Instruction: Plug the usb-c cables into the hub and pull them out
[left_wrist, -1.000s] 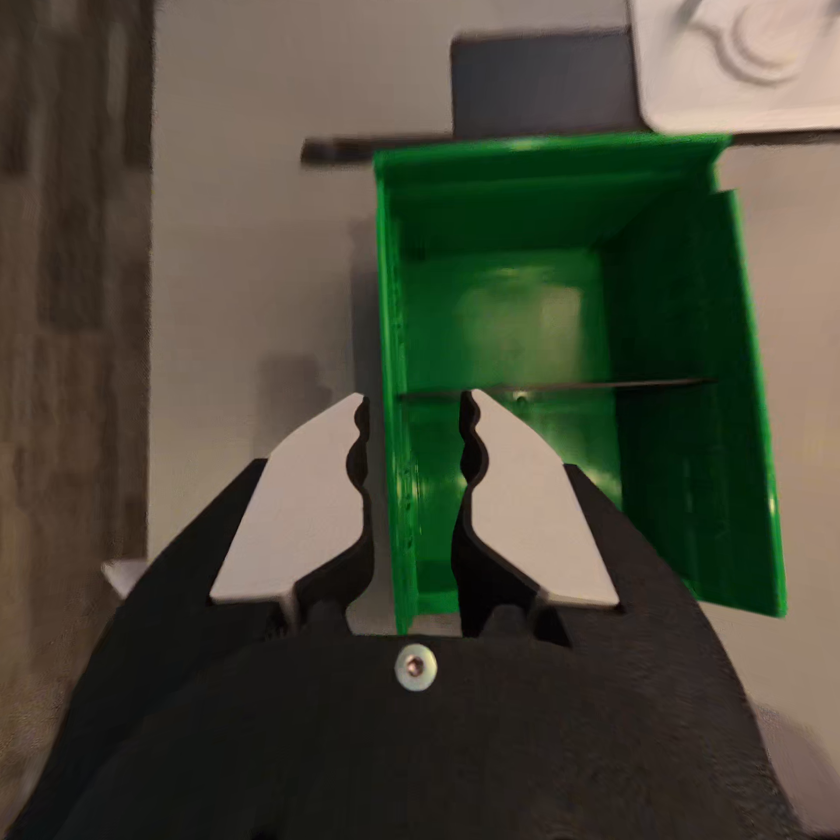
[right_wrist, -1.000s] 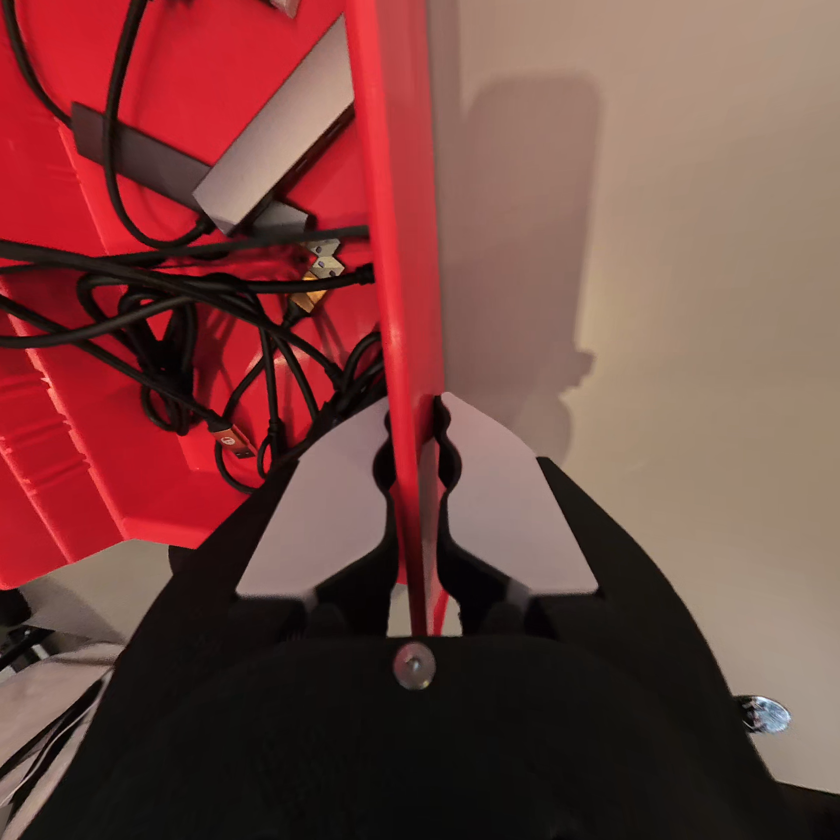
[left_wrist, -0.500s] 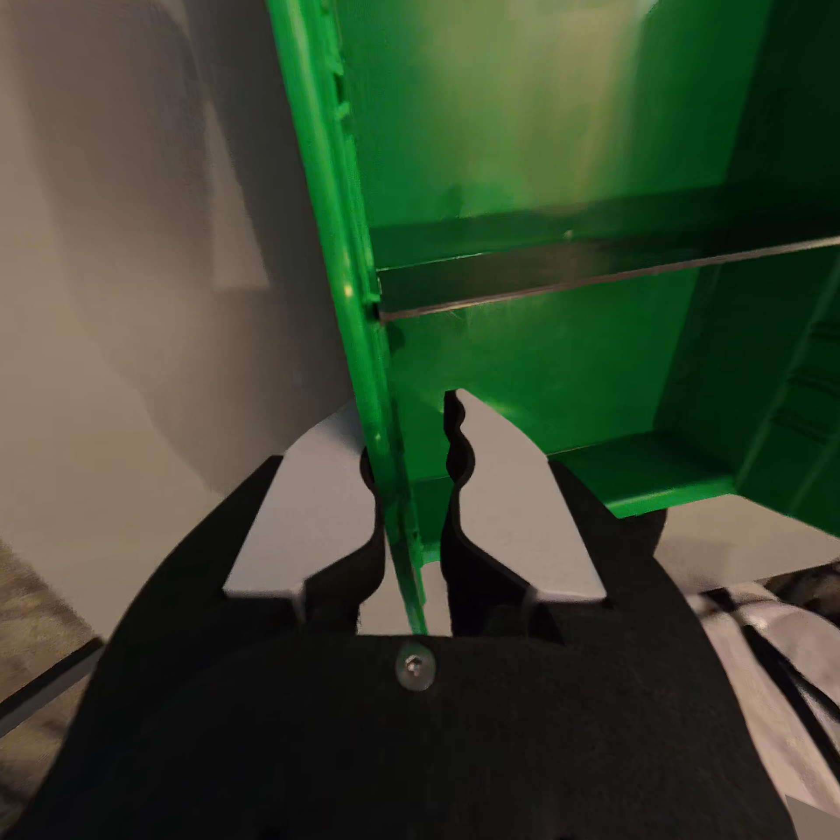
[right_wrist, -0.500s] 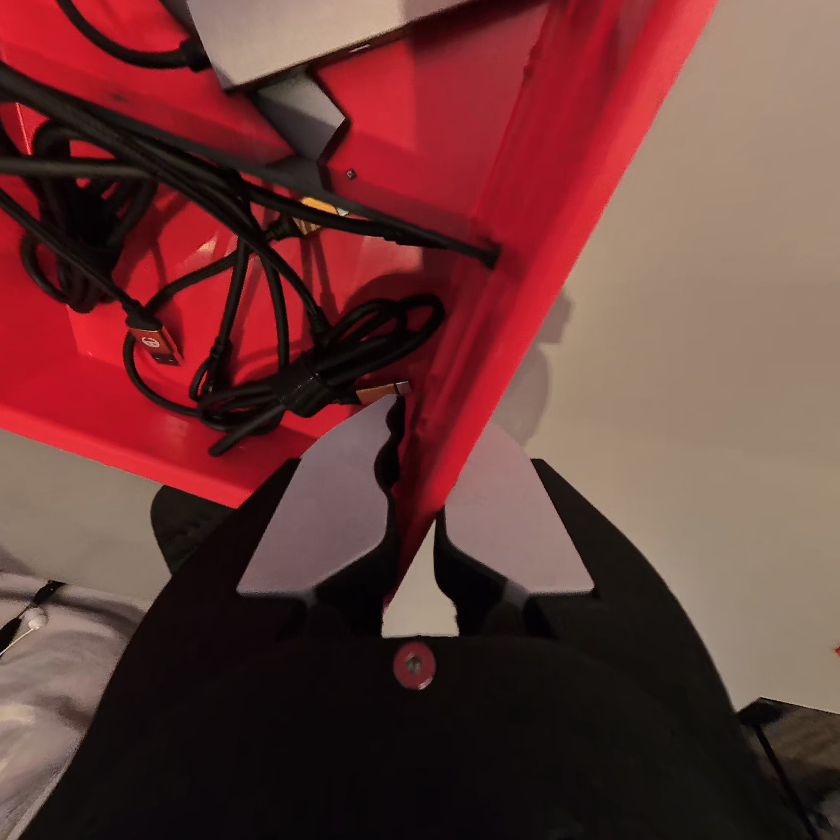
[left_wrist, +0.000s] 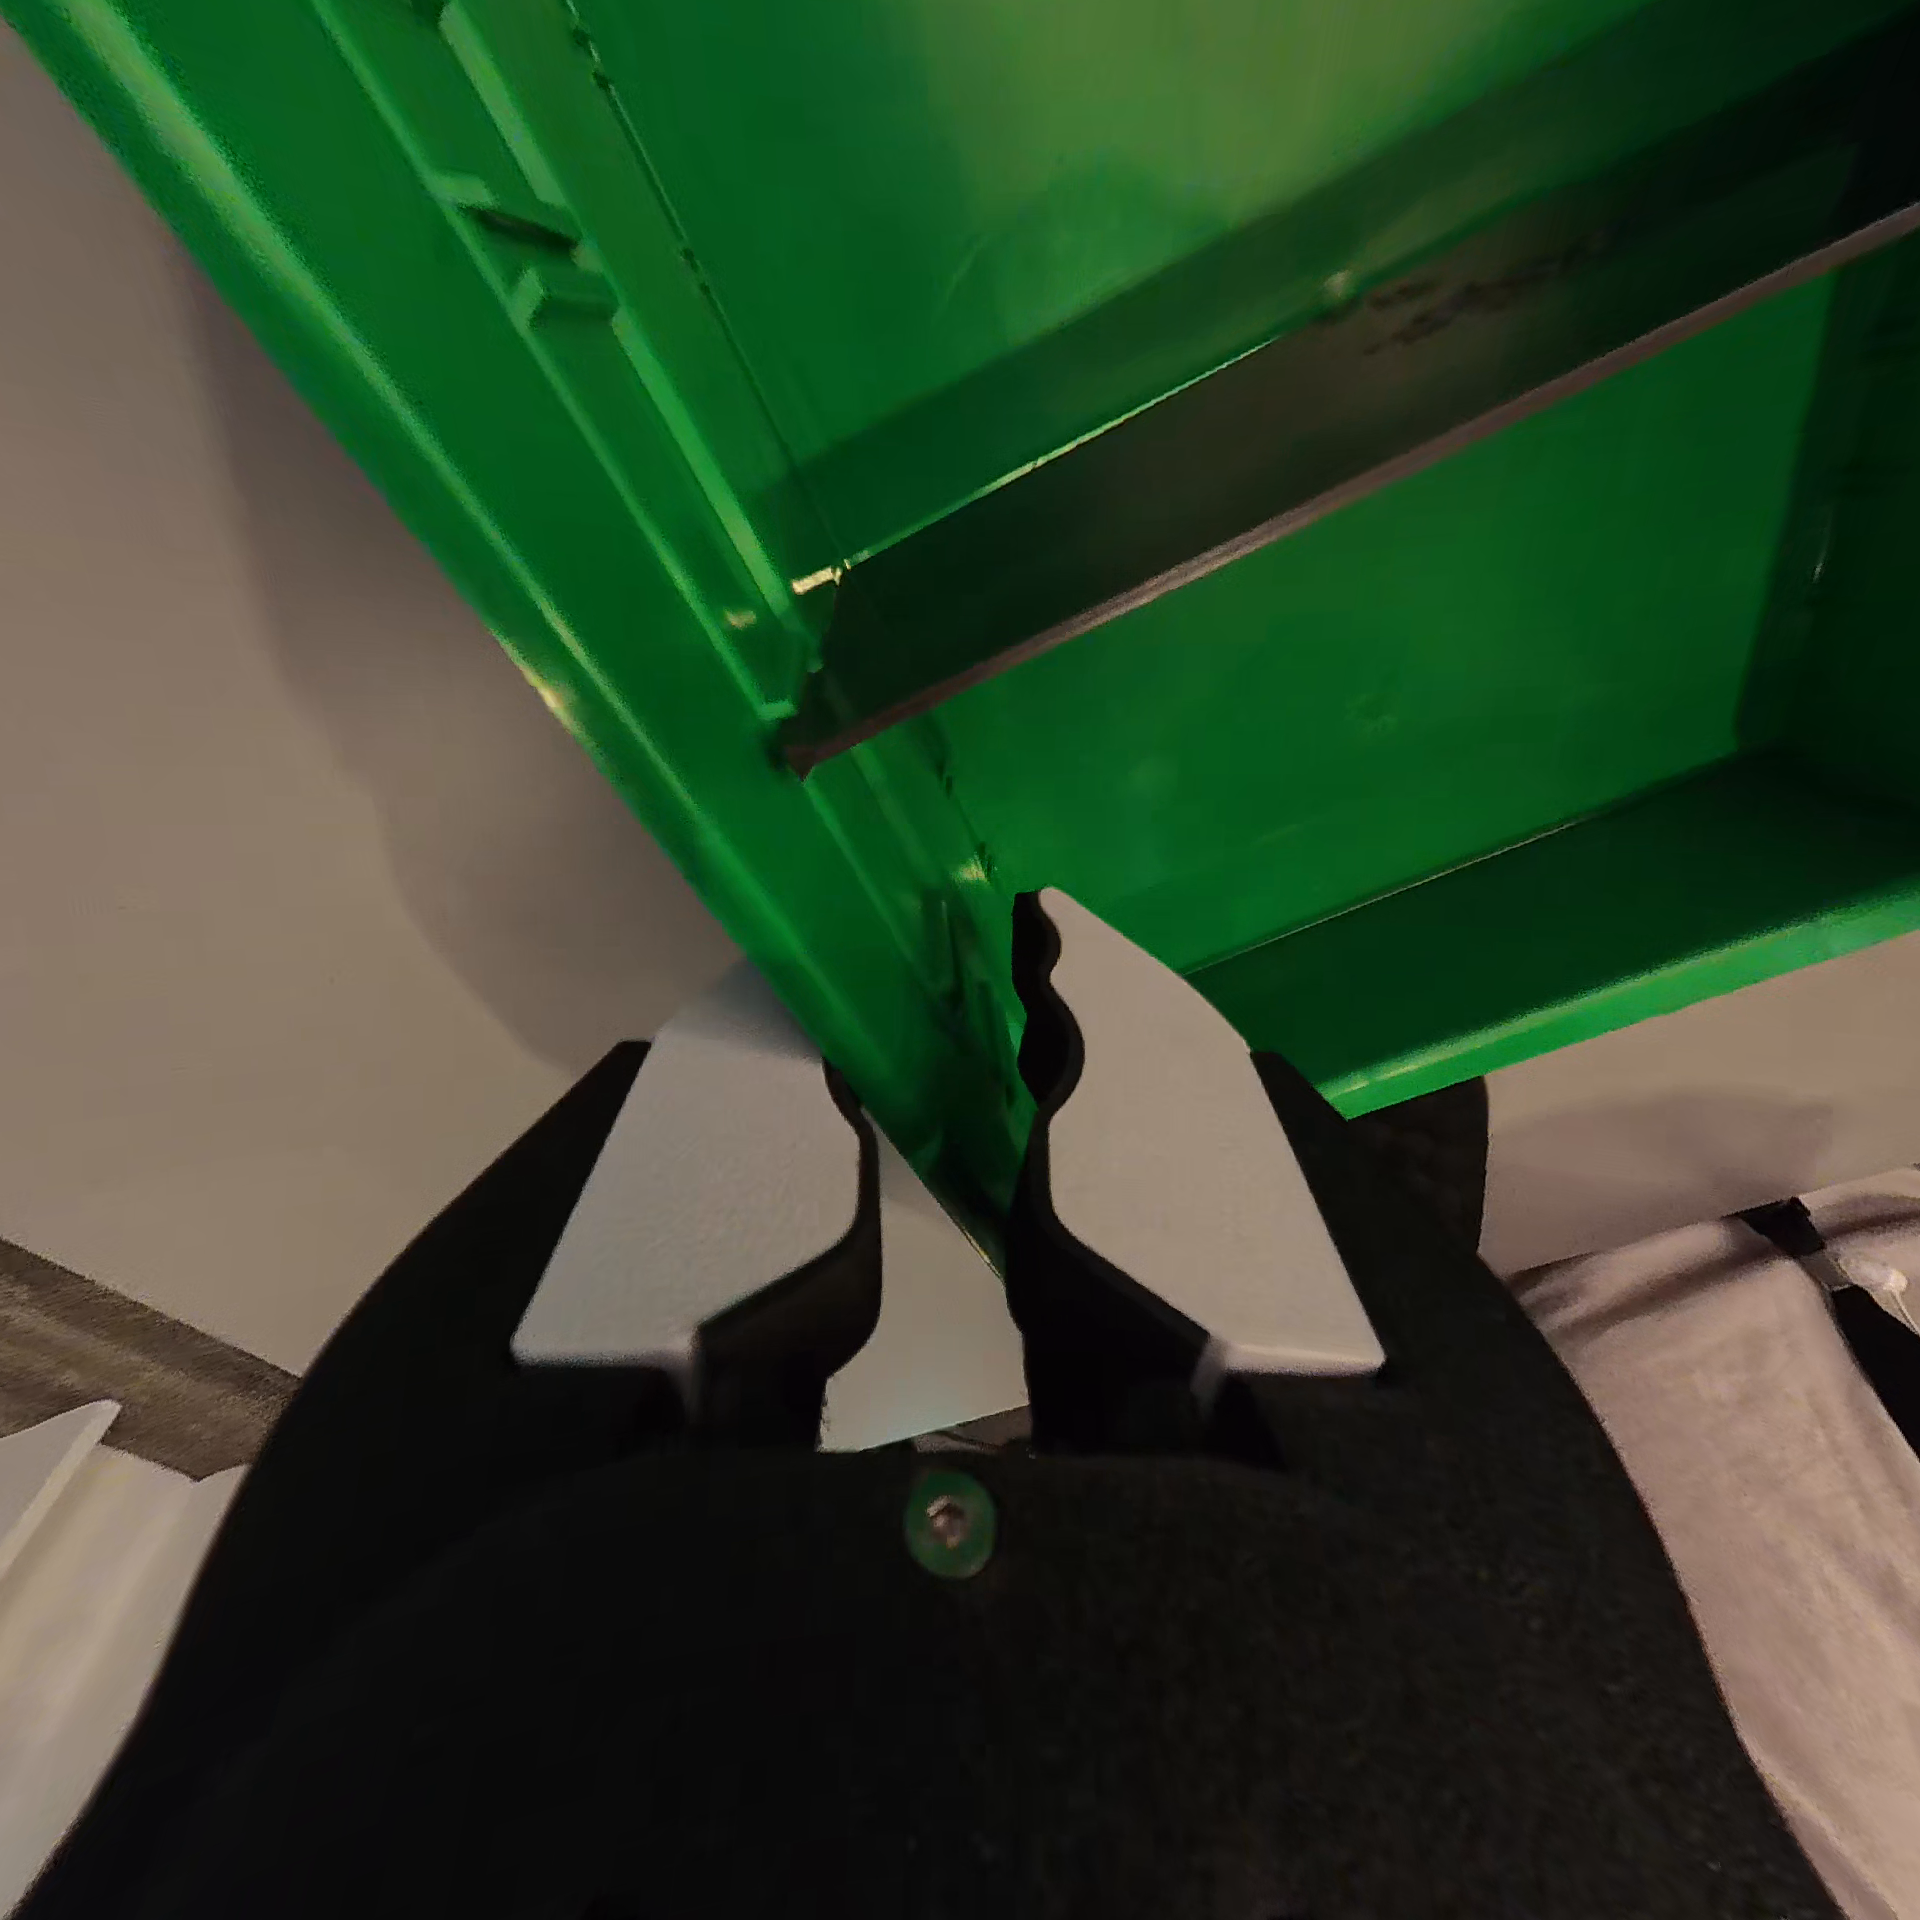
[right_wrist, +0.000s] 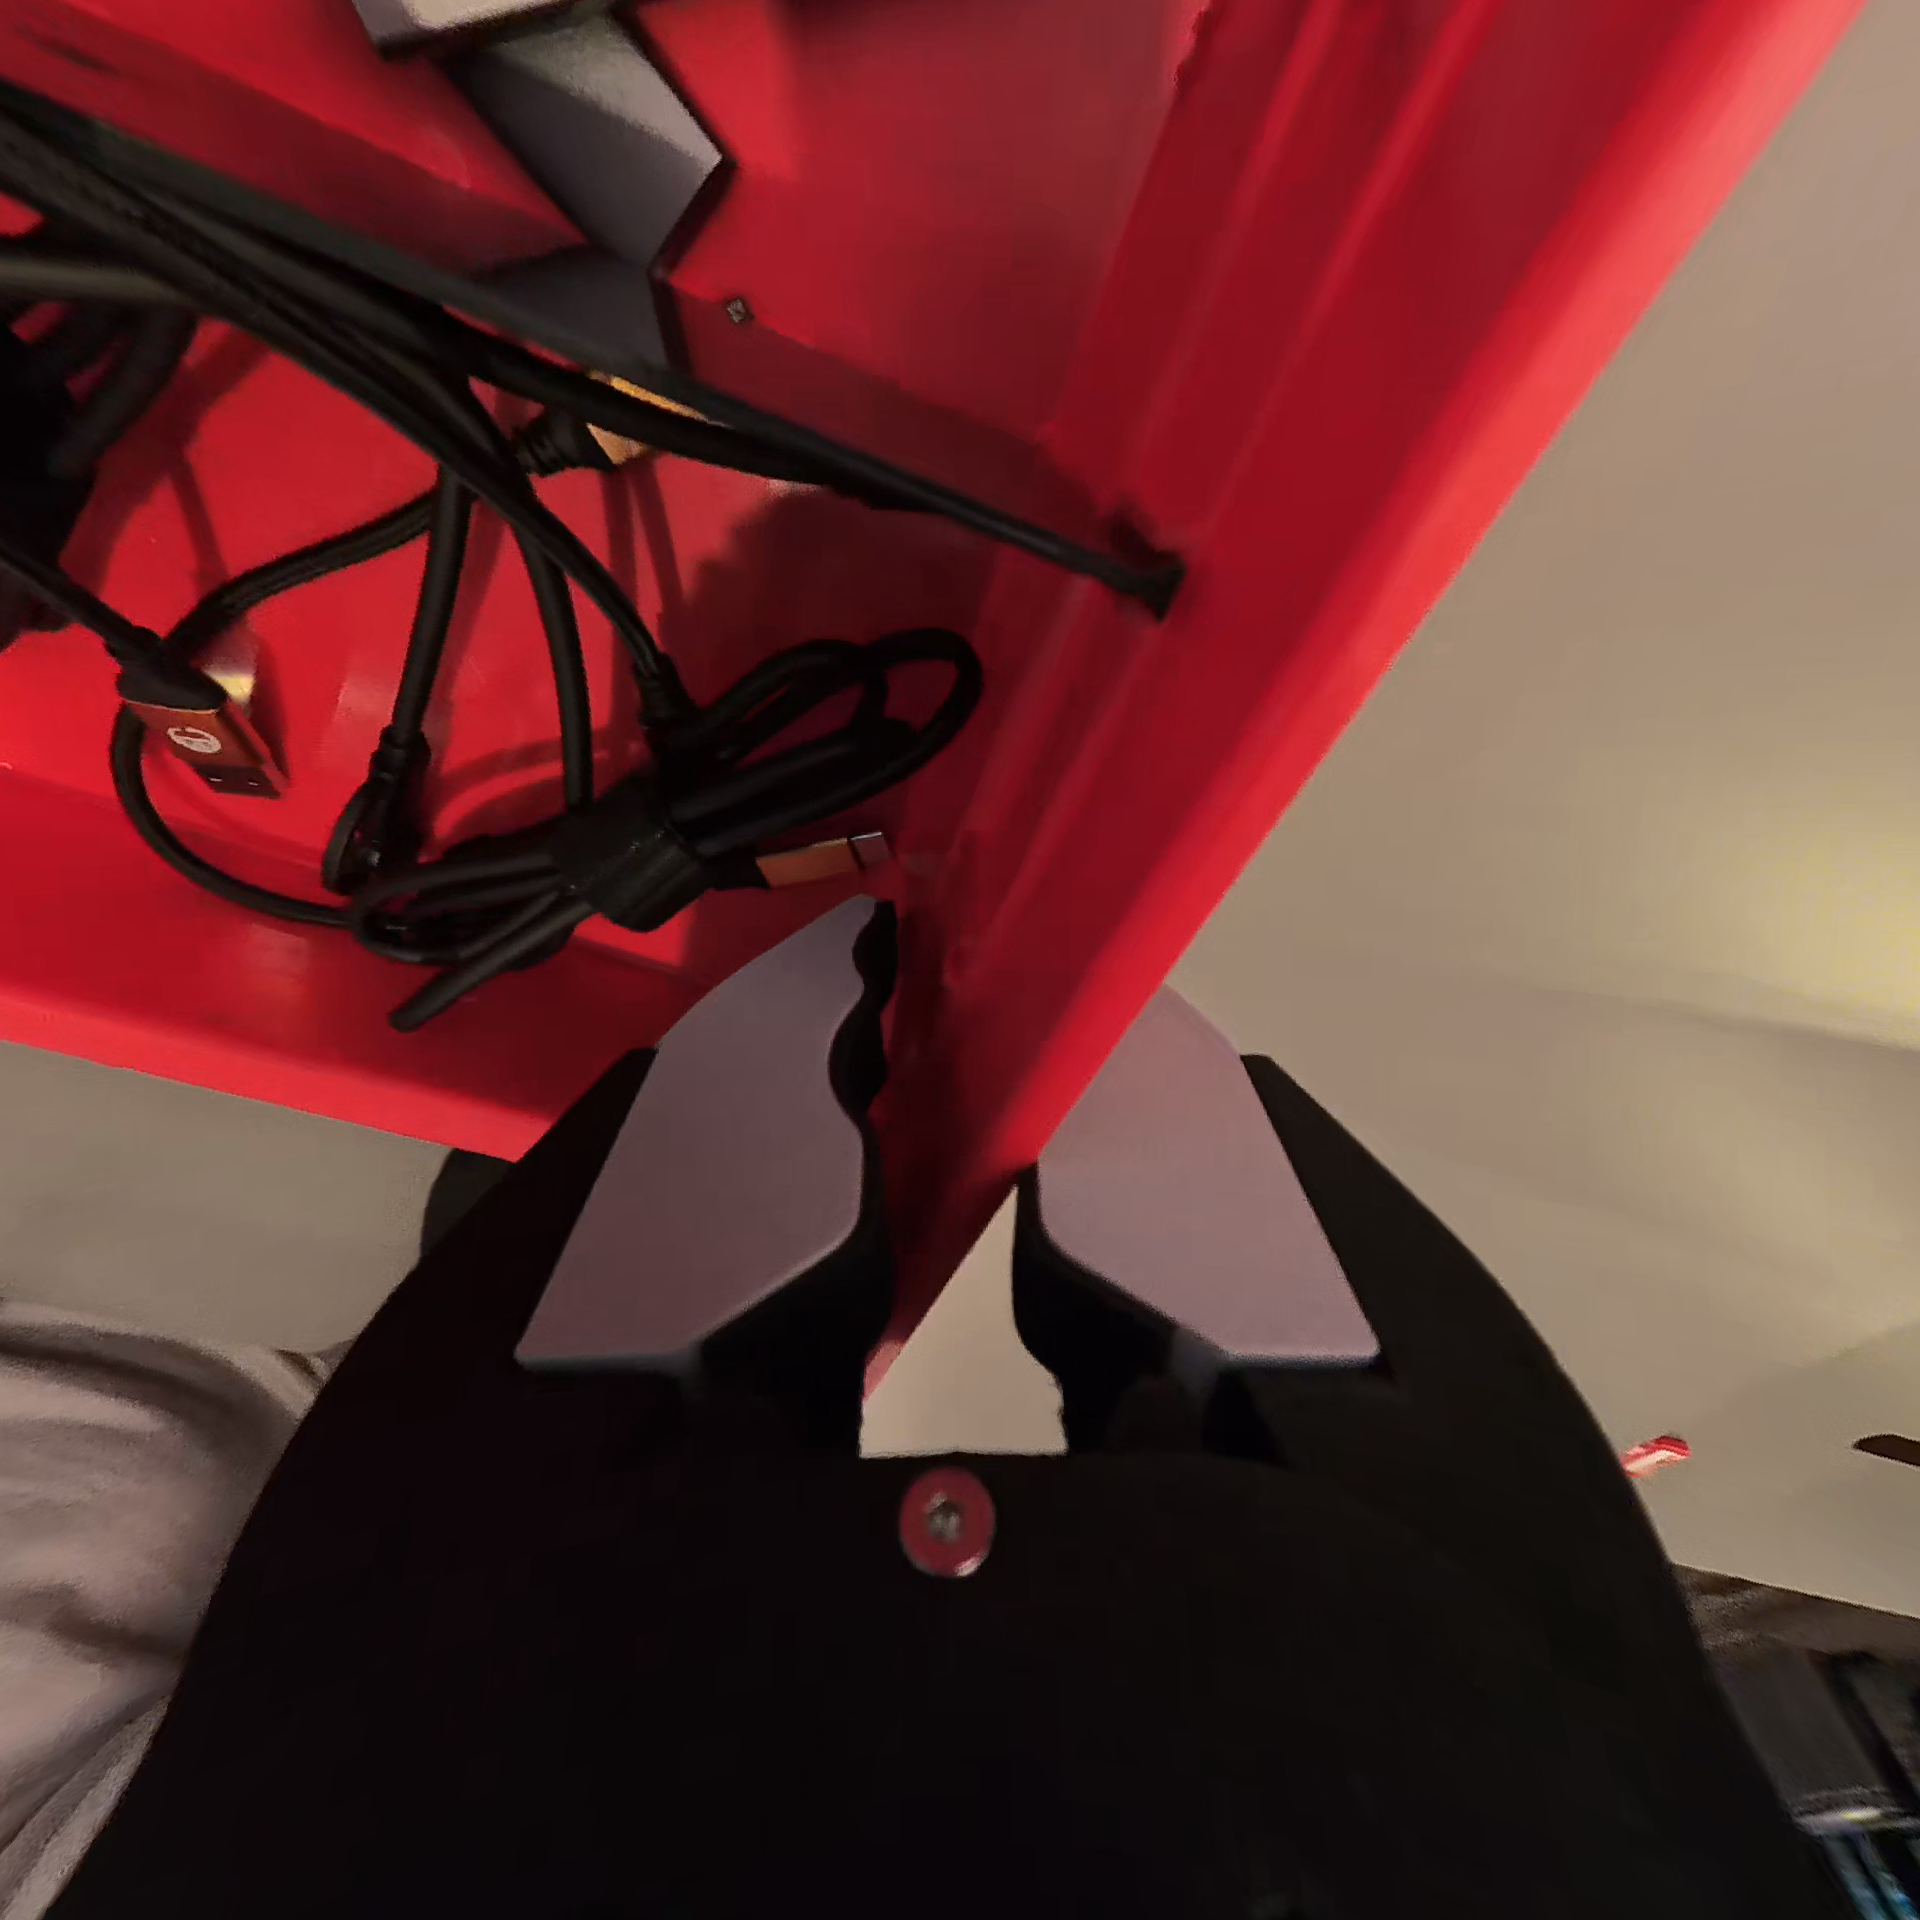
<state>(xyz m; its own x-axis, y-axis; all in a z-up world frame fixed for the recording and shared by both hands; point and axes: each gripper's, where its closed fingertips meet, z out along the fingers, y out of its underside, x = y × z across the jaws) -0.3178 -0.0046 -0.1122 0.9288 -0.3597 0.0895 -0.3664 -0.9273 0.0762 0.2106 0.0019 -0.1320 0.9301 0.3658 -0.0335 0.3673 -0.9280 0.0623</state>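
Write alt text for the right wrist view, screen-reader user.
The right claw is shut on the side wall of a red bin, one finger inside and one outside. Inside the bin lie tangled black cables with gold-coloured plugs, and a grey hub shows at the top edge. A pale tabletop lies beyond.

Green bin (left_wrist: 1351, 665) compartments free, red bin (right_wrist: 1299, 520) crowded by cables (right_wrist: 582, 831), hub (right_wrist: 592, 156)

Green bin (left_wrist: 1351, 644) cut off at twelve and three o'clock, red bin (right_wrist: 1299, 416) likewise at twelve and nine, grey hub (right_wrist: 592, 135) mostly out of frame, cables (right_wrist: 499, 831) running off at nine, each outer fingertip hidden behind a bin wall.
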